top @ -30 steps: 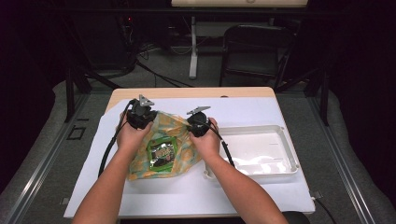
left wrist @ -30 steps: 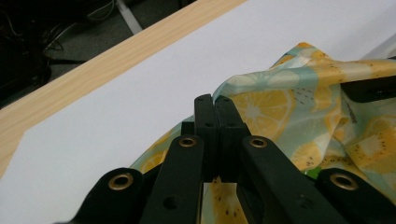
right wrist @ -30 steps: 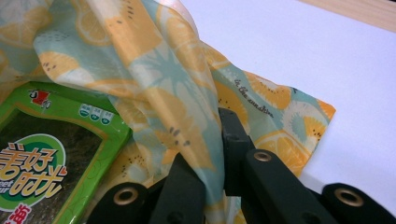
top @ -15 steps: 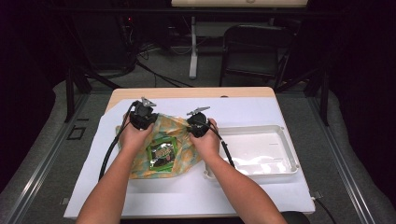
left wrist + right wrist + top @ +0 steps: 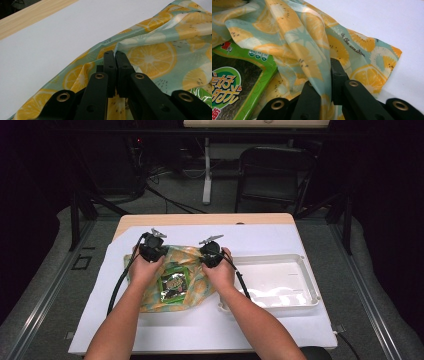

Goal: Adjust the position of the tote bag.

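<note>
High view has my left gripper [image 5: 151, 251] and right gripper [image 5: 211, 256] each with jaws pinched on the thin citrus-print fabric bag [image 5: 196, 258], so I judge uneven pulling could slip it free and spill the green snack packet [image 5: 173, 284].

cloth print: small dark script "in the sunshine" on the fruit-print cloth [image 5: 358, 47], near its corner
packet front: large yellow Chinese characters on the green snack packet [image 5: 234, 82], partly cut off
packet top: small red logo, unreadable

A snack packet [image 5: 173, 283] lies on the cloth [image 5: 192, 257], with the tray [image 5: 305, 270] just right.
</note>
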Action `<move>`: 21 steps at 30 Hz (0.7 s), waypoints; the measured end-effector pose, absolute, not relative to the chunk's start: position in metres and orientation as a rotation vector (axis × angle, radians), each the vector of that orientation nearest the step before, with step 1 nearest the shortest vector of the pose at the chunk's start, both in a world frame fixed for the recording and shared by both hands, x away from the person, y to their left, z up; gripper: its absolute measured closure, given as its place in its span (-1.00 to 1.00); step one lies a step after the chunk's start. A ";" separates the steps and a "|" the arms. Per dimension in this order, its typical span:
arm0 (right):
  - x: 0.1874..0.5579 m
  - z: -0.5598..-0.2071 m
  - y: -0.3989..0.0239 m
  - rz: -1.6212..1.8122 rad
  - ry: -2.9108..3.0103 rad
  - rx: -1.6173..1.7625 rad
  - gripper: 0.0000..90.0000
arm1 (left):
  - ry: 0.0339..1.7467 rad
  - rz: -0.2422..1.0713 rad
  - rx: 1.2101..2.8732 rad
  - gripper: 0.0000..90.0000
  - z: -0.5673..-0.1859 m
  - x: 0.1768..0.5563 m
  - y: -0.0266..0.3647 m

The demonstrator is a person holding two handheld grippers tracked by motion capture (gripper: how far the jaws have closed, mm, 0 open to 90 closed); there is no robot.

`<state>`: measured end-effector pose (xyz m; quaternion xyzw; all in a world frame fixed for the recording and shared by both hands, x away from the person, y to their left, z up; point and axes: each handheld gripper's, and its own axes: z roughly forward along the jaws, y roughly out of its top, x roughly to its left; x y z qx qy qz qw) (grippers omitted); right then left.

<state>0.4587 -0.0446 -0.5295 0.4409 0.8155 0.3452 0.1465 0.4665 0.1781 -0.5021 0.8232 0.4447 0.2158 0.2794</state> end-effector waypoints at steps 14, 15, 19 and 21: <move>0.460 -0.529 -0.047 0.992 2.342 1.285 0.96 | 1.109 0.544 2.114 0.07 -0.468 0.445 0.191; 0.460 -0.529 -0.047 0.993 2.341 1.285 0.96 | 1.102 0.545 2.110 0.05 -0.465 0.443 0.193; 0.459 -0.528 -0.048 0.980 2.350 1.279 0.95 | 1.083 0.536 2.089 0.03 -0.455 0.426 0.198; 0.459 -0.529 -0.048 0.990 2.340 1.287 0.95 | 1.082 0.493 2.079 0.03 -0.453 0.414 0.201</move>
